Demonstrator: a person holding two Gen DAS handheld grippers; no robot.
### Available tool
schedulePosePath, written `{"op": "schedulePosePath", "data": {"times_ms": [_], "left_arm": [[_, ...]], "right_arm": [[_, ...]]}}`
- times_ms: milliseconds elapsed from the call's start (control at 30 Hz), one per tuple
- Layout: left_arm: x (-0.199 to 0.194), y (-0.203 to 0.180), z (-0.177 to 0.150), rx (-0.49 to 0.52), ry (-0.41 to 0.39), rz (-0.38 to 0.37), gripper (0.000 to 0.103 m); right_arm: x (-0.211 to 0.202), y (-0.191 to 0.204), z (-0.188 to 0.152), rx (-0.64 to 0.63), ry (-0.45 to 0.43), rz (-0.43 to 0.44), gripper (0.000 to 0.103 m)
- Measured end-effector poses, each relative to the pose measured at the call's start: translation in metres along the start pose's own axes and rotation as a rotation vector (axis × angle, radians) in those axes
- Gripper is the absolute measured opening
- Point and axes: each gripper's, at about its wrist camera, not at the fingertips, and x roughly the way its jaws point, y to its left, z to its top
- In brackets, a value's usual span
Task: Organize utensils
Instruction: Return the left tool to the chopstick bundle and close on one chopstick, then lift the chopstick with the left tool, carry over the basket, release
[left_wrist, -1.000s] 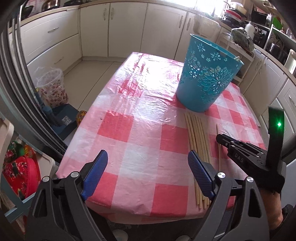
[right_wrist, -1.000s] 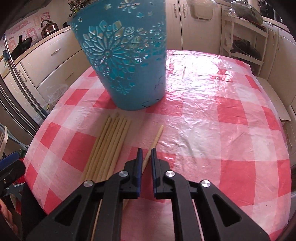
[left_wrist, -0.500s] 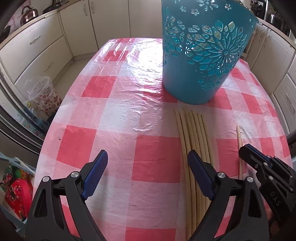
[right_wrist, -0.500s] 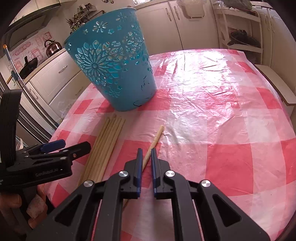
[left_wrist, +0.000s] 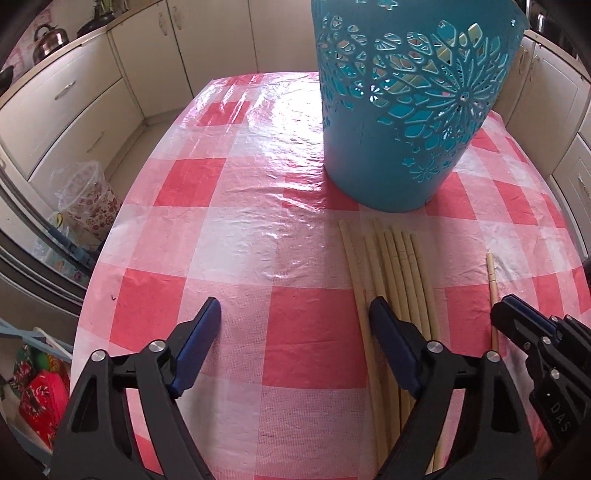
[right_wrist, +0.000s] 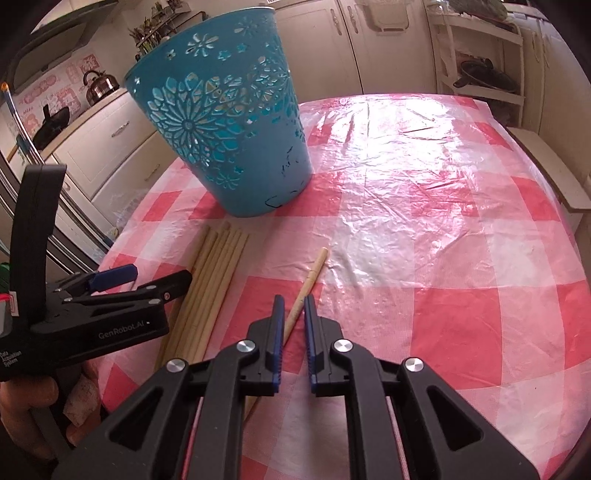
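Note:
A blue cut-out basket (left_wrist: 406, 110) stands on the red-checked tablecloth (left_wrist: 240, 240); it also shows in the right wrist view (right_wrist: 229, 122). Several wooden chopsticks (left_wrist: 399, 280) lie side by side in front of it, also visible in the right wrist view (right_wrist: 214, 280). A single chopstick (right_wrist: 308, 280) lies apart to their right, also seen in the left wrist view (left_wrist: 492, 288). My left gripper (left_wrist: 295, 332) is open above the cloth, its right finger over the bundle. My right gripper (right_wrist: 293, 314) is nearly closed around the single chopstick; I cannot tell if the pads touch it.
White kitchen cabinets (left_wrist: 74, 99) surround the table. A kettle (right_wrist: 99, 88) sits on the counter at the left. A lined bin (left_wrist: 88, 188) stands on the floor left of the table. A shelf rack (right_wrist: 484, 70) stands at the back right.
My left gripper has moved forward and right, closer to the basket and over the chopstick bundle. My right gripper has barely moved; its jaws stay narrow around the single chopstick.

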Motion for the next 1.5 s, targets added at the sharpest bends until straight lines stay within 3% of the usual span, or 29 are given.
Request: {"op": "schedulePosePath", "data": {"times_ms": [133, 267, 367, 433, 500, 533, 567, 633, 833, 967, 1033, 1067, 1100, 1233, 1367, 1500], "left_arm": [[-0.002, -0.001, 0.000, 0.061, -0.023, -0.039, 0.062], [0.001, 0.001, 0.005, 0.132, -0.011, -0.080, 0.062], [0.004, 0.003, 0.012, 0.132, 0.012, -0.078, 0.062], [0.007, 0.004, 0.017, 0.114, 0.024, -0.069, 0.062], [0.007, 0.002, 0.018, 0.097, 0.019, -0.064, 0.054], [0.006, -0.001, 0.018, 0.100, 0.012, -0.066, 0.042], [0.005, -0.003, 0.018, 0.107, 0.007, -0.076, 0.023], [0.004, -0.008, 0.018, 0.128, 0.010, -0.109, 0.006], [0.005, -0.006, 0.020, 0.172, 0.049, -0.132, 0.005], [0.008, -0.008, 0.024, 0.179, 0.055, -0.043, 0.024], [0.009, -0.009, 0.024, 0.178, 0.043, -0.042, 0.020], [0.009, -0.008, 0.023, 0.171, 0.043, -0.068, 0.005], [0.008, -0.008, 0.022, 0.155, 0.039, -0.079, 0.005], [-0.016, 0.004, 0.007, 0.084, -0.045, -0.142, 0.004], [-0.074, 0.030, -0.005, -0.003, -0.198, -0.219, 0.004], [-0.132, 0.055, 0.008, -0.078, -0.369, -0.289, 0.004]], "right_arm": [[0.004, 0.006, 0.006, -0.094, 0.049, -0.018, 0.010], [0.007, -0.002, 0.018, -0.199, 0.100, -0.024, 0.009], [0.010, -0.019, 0.027, -0.147, 0.139, 0.031, 0.009], [0.009, -0.029, 0.030, -0.087, 0.129, 0.020, 0.012], [0.008, -0.031, 0.027, -0.055, 0.110, 0.017, 0.012], [0.007, -0.031, 0.025, -0.048, 0.094, 0.009, 0.012], [0.006, -0.029, 0.022, -0.051, 0.079, -0.004, 0.012], [0.005, -0.025, 0.018, -0.071, 0.064, -0.013, 0.012], [0.003, -0.025, 0.019, -0.094, 0.100, 0.036, 0.011], [0.006, -0.027, 0.022, -0.040, 0.091, 0.028, 0.011], [0.007, -0.024, 0.021, -0.030, 0.075, 0.015, 0.011], [0.007, -0.023, 0.019, -0.029, 0.065, 0.009, 0.011], [0.006, -0.021, 0.018, -0.031, 0.054, 0.002, 0.009], [0.005, -0.021, 0.014, -0.031, 0.024, -0.005, 0.008], [0.004, -0.021, 0.013, -0.029, 0.016, -0.005, 0.008], [0.006, -0.021, 0.014, -0.023, 0.011, -0.001, 0.008]]}}
